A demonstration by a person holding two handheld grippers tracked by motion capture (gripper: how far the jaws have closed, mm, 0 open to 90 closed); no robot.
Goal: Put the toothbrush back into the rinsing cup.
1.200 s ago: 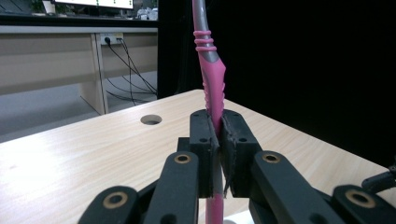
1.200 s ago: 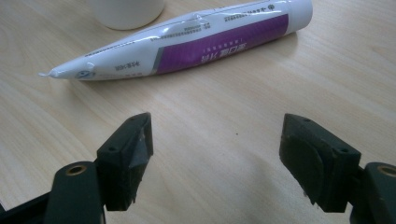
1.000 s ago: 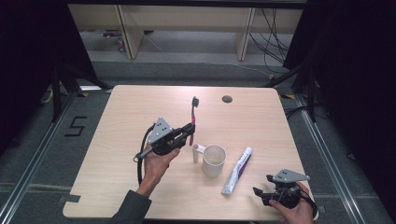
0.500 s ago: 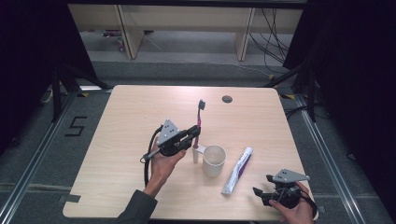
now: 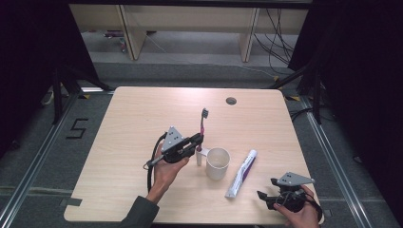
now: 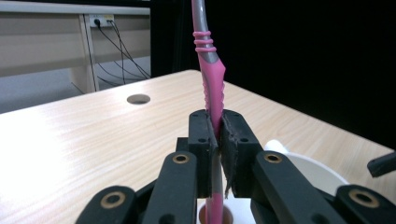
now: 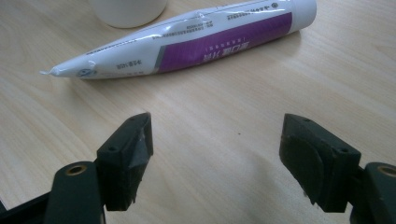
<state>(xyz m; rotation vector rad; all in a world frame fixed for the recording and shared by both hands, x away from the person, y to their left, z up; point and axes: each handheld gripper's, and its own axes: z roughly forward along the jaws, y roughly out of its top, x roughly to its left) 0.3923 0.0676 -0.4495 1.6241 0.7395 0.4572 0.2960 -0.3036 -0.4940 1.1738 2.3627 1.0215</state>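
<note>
Left tongs [image 5: 197, 141], raised above mid-counter [image 5: 142, 114], clamped on the pink handle of a toothbrush [image 5: 202, 124] standing upright, bristle end up. Right tongs [image 5: 264, 197], jaws apart, low at the counter's near right corner. White cup [image 5: 217, 163] near centre, contents not discernible. Toothpaste tube [image 5: 241, 174] flat between cup and right tongs; the right gripper view shows its purple band [image 7: 224, 44] and print.

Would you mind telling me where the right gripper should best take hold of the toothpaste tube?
Probably mid-body. The tube lies flat on the table, crimped end thin, cap end near the cup. The open right gripper would come from above, closing across its width.
</note>
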